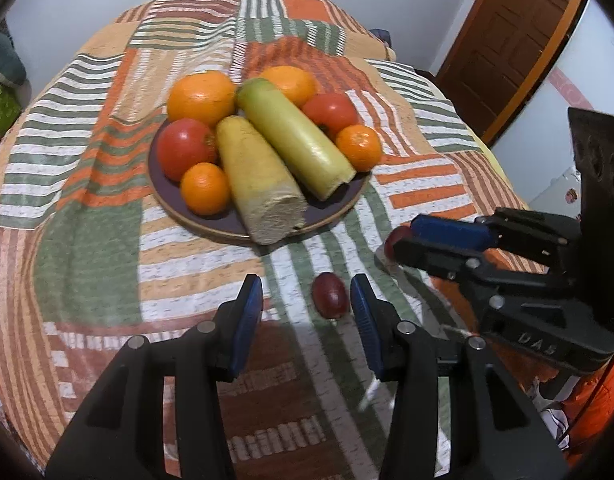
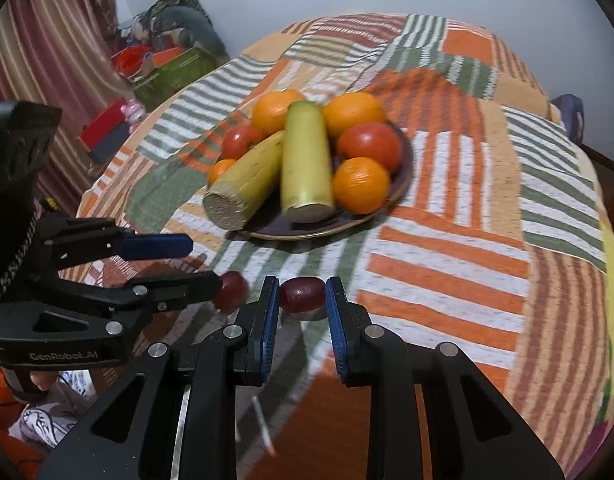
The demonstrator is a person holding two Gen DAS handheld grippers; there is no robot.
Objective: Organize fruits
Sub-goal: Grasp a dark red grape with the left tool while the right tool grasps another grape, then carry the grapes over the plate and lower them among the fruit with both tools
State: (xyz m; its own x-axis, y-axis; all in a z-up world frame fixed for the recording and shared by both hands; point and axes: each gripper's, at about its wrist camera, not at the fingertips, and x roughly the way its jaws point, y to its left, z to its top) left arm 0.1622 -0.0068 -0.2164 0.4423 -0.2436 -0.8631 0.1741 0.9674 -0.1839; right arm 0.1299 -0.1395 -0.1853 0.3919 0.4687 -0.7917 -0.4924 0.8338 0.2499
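Fruit, small, dark red, two pieces.

Right tool [image 2: 302, 282]: jaws closing tight on the held red fruit [image 2: 301, 295], both blue pads pressing on its ends, the fruit sitting just at the striped cloth [image 2: 447, 272].

Left tool [image 1: 306, 280]: jaws standing partly open and gripping nothing. The loose red fruit [image 1: 330, 295] is lying on the cloth between its fingers, just beside the right-hand finger and well apart from the left-hand one.

The two tools are working side by side near the front edge of the surface [image 1: 87, 240], each showing at the side of the other's view.

Ahead of both tools, a dark plate [image 1: 163, 188] is resting on the cloth and carrying:
- two long pale-green vegetables [image 1: 295, 140] with cut ends facing the tools, lying side by side across the middle
- two large oranges [image 1: 201, 98] on the far side
- two tomatoes [image 1: 185, 148], one flanking each side
- two small oranges [image 1: 205, 188], nearest the tools, one at each side

Nothing is standing between the tools and the plate; the cut ends are overhanging the near rim.

Surface: rounded, a patchwork cloth of orange, green and white stripes covering it, rumpling beyond the plate.

Room: pale wall behind; a brown panelled door [image 1: 507, 40] far to the right of the left tool; a striped curtain [image 2: 47, 60], a green box [image 2: 167, 72] and a red box [image 2: 103, 132] crowding the floor far to the left of the right tool.
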